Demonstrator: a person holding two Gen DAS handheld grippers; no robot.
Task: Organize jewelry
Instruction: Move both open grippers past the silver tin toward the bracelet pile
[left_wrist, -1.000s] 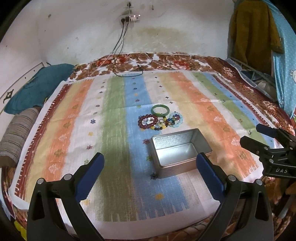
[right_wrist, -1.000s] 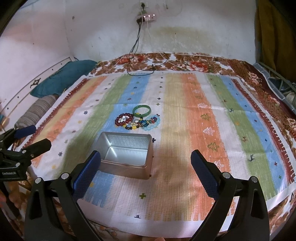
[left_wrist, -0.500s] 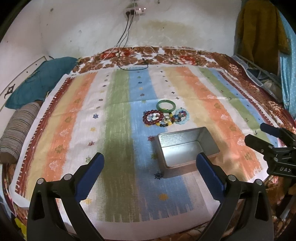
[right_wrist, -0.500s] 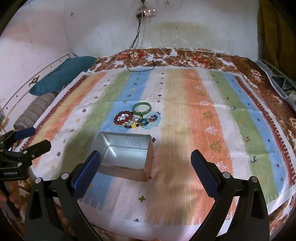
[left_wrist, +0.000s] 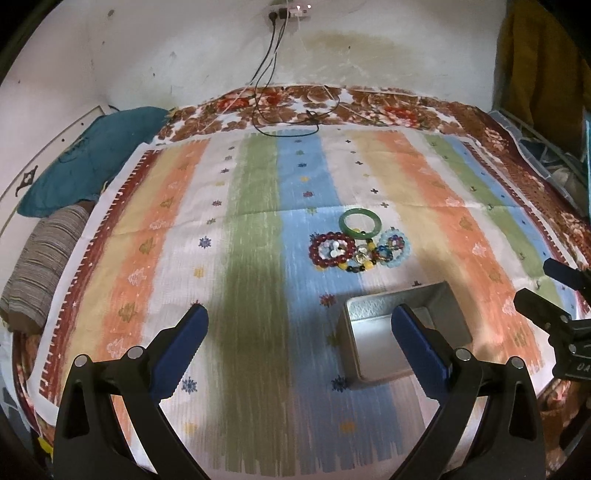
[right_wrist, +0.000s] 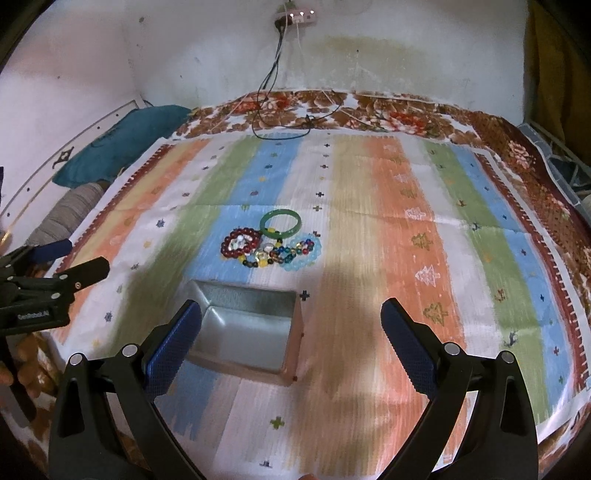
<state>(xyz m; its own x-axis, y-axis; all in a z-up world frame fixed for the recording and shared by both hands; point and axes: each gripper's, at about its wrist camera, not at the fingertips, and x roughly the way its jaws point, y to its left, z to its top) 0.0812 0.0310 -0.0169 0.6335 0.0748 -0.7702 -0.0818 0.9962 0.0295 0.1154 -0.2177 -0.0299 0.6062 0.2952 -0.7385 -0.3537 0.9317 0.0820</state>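
Observation:
A cluster of jewelry lies on the striped mat: a green bangle (left_wrist: 360, 222) (right_wrist: 280, 223), a dark red bead bracelet (left_wrist: 331, 250) (right_wrist: 239, 243), a pale blue bead bracelet (left_wrist: 395, 248) (right_wrist: 302, 252) and mixed coloured beads (left_wrist: 364, 258) between them. An open, empty metal tin (left_wrist: 373, 347) (right_wrist: 243, 328) sits just in front of the cluster. My left gripper (left_wrist: 297, 343) hovers open near the front of the mat, its right finger overlapping the tin. My right gripper (right_wrist: 291, 341) is open too, with its left finger over the tin's left side. Neither holds anything.
The striped mat (left_wrist: 251, 240) covers a floral bedspread (left_wrist: 369, 107). A teal pillow (left_wrist: 92, 177) and a striped bolster (left_wrist: 40, 266) lie at the left. Black cables (left_wrist: 291, 118) trail from a wall socket onto the far edge. A yellow cloth (left_wrist: 535, 55) hangs at the right.
Both grippers have moved forward over the mat, so the tin and jewelry sit closer and lower in both views. Both stay open and hold nothing.

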